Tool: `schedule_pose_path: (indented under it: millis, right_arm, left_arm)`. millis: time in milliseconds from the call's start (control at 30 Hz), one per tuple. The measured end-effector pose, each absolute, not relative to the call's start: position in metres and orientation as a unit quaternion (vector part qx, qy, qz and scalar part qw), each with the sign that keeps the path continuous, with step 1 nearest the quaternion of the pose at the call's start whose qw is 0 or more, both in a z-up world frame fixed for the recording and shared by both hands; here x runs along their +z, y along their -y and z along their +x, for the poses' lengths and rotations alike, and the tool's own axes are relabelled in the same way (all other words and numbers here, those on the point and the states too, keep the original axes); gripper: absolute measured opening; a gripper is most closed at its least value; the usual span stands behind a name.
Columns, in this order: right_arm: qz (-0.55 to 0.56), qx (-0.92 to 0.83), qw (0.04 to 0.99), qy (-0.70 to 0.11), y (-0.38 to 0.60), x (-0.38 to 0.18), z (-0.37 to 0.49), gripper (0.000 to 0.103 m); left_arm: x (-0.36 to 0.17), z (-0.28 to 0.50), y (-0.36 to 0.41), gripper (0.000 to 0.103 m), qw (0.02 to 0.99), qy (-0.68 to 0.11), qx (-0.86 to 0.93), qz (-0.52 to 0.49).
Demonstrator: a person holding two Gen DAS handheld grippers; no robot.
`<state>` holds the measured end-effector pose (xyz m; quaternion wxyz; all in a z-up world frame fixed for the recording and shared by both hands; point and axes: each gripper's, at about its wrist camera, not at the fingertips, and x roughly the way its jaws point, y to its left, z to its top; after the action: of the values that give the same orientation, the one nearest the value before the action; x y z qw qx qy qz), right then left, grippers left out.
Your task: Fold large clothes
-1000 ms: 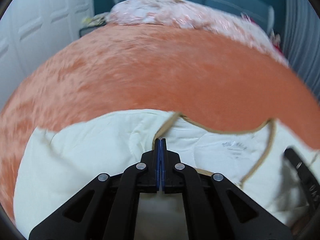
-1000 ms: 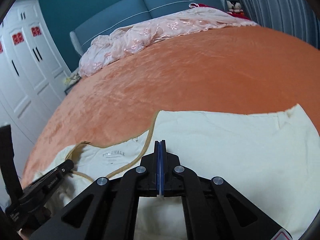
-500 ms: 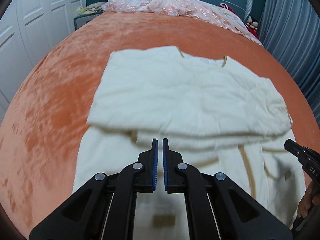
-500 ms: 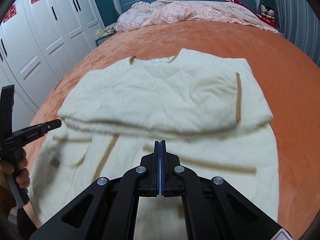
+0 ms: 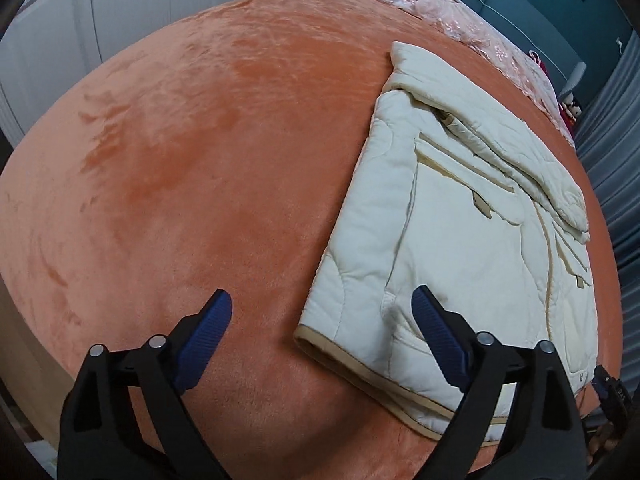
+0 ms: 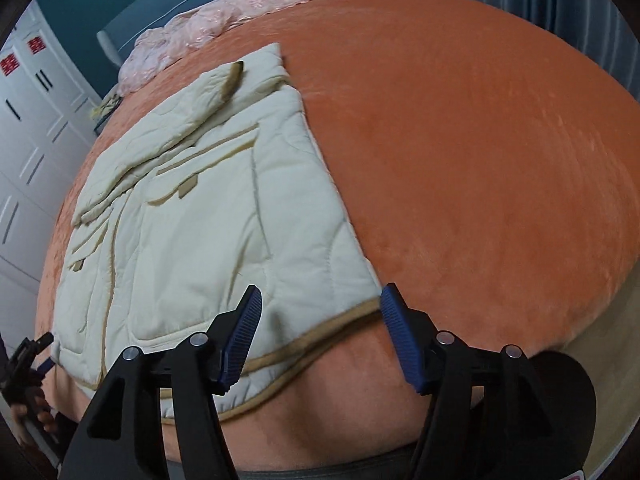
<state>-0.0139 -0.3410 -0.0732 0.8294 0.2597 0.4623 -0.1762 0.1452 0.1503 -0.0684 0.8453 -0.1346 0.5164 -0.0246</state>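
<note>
A cream quilted jacket with tan trim (image 5: 472, 216) lies flat on the orange bedspread (image 5: 208, 152), its sleeves folded across the body. It also shows in the right wrist view (image 6: 208, 216). My left gripper (image 5: 322, 322) is wide open and empty, hovering over the jacket's near left hem corner. My right gripper (image 6: 320, 322) is wide open and empty over the near right hem corner. Neither touches the fabric.
A pink lace blanket (image 6: 224, 20) is bunched by the teal headboard (image 6: 160, 0). White wardrobe doors (image 6: 24, 128) stand at the left, grey curtains (image 5: 616, 184) at the right. The bed's near edge (image 6: 360, 440) lies just below the grippers.
Both grippers let go of the jacket, opened wide and pulled back to the hem end. The lifted fabric now lies flat on the bed.
</note>
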Motion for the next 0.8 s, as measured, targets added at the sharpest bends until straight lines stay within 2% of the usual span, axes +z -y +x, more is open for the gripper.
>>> schedule_pose_path:
  millis: [133, 200, 233, 267, 300, 333, 367, 400, 433, 467, 567, 800]
  right_arm:
    - [0.302, -0.153, 0.815, -0.470, 0.339, -0.092, -0.018, 0.062]
    - [0.310, -0.160, 0.816, -0.461, 0.336, -0.094, -0.020, 0.063]
    - [0.315, -0.159, 0.817, -0.456, 0.334, -0.093, -0.019, 0.063]
    - [0.325, -0.154, 0.816, -0.452, 0.334, -0.092, -0.018, 0.063]
    - [0.334, -0.149, 0.815, -0.450, 0.334, -0.091, -0.015, 0.063]
    - [0.342, -0.142, 0.814, -0.446, 0.333, -0.090, -0.012, 0.057]
    - [0.347, -0.134, 0.814, -0.446, 0.332, -0.088, -0.009, 0.040]
    - [0.344, -0.130, 0.814, -0.449, 0.332, -0.087, -0.005, 0.029]
    - [0.338, -0.131, 0.814, -0.453, 0.330, -0.086, -0.002, 0.014]
    - [0.332, -0.131, 0.818, -0.452, 0.329, -0.082, -0.001, 0.010]
    - [0.298, -0.123, 0.837, -0.441, 0.322, -0.060, -0.004, 0.007]
    - [0.161, -0.068, 0.869, -0.462, 0.302, -0.012, -0.037, 0.004]
  left_arm:
    - [-0.081, 0.148, -0.147, 0.094, 0.843, -0.518, -0.028, -0.144]
    - [-0.081, 0.149, -0.139, 0.093, 0.848, -0.513, -0.025, -0.131]
    - [-0.080, 0.150, -0.136, 0.086, 0.846, -0.515, -0.033, -0.131]
    - [-0.079, 0.152, -0.134, 0.074, 0.843, -0.519, -0.040, -0.135]
    - [-0.078, 0.153, -0.131, 0.067, 0.840, -0.522, -0.047, -0.139]
    - [-0.075, 0.153, -0.129, 0.052, 0.838, -0.524, -0.054, -0.143]
    - [-0.073, 0.154, -0.127, 0.032, 0.833, -0.528, -0.068, -0.149]
    - [-0.071, 0.154, -0.125, 0.025, 0.830, -0.531, -0.075, -0.153]
    - [-0.067, 0.153, -0.123, 0.018, 0.831, -0.531, -0.071, -0.148]
    - [-0.063, 0.152, -0.122, 0.014, 0.833, -0.529, -0.072, -0.144]
    - [-0.045, 0.143, -0.122, 0.007, 0.842, -0.517, -0.074, -0.136]
    - [0.003, 0.100, -0.121, 0.006, 0.856, -0.494, -0.122, -0.089]
